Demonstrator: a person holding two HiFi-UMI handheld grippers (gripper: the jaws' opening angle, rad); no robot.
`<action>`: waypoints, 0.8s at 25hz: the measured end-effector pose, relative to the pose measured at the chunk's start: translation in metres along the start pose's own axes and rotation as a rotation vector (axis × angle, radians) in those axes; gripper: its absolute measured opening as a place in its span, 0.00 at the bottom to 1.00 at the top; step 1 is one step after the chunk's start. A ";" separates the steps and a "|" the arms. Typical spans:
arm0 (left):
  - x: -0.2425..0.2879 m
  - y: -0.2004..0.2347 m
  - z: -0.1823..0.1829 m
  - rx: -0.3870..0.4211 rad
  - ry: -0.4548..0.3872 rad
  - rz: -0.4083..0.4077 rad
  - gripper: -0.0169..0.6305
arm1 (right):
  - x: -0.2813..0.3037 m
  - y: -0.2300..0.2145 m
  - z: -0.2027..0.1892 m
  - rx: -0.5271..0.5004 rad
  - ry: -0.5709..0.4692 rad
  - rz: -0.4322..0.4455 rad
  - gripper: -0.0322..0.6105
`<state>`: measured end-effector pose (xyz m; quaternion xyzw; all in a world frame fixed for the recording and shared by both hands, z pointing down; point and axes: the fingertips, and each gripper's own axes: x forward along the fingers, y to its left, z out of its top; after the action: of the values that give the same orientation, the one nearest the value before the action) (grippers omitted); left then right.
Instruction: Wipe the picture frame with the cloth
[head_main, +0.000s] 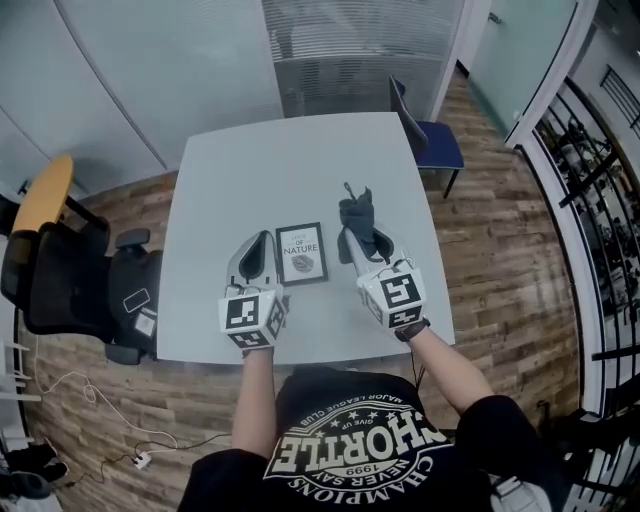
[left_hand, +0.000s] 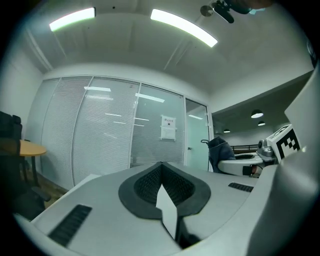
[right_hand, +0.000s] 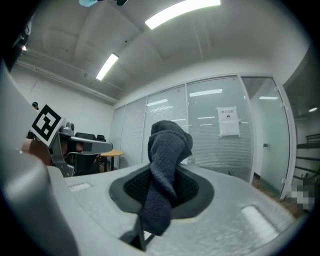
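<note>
Picture frame (head_main: 301, 253) lies flat, face up, mid-surface (head_main: 250, 170) between the grippers. Its long axis runs away from the person, with its top edge far.

Right gripper (head_main: 352, 238) jaws pinch the cloth (head_main: 358, 215), which sticks out ahead, likely ready to wipe.

Left gripper (head_main: 262, 240) jaws are together and empty beside the frame, probably to steady it.

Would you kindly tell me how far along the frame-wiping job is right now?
Done: the cloth is picked up, clamped in the right gripper. In hand: the grippers flank the picture frame on the table; the left gripper is shut, empty. Left: the cloth is off the frame, so the wiping itself.
</note>
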<state>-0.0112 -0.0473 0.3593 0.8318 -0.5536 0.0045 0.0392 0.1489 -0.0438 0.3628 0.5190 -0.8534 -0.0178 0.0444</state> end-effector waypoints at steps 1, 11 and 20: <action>-0.004 -0.001 0.001 -0.004 -0.004 0.004 0.03 | -0.004 0.000 0.002 -0.003 -0.006 -0.002 0.18; -0.058 -0.034 -0.027 -0.047 0.027 0.042 0.03 | -0.053 0.009 -0.010 0.020 -0.016 0.013 0.18; -0.095 -0.063 -0.037 -0.058 0.036 0.073 0.03 | -0.094 0.012 -0.021 0.038 -0.013 0.027 0.18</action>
<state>0.0112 0.0669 0.3876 0.8093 -0.5828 0.0050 0.0732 0.1834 0.0456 0.3796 0.5082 -0.8607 -0.0044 0.0292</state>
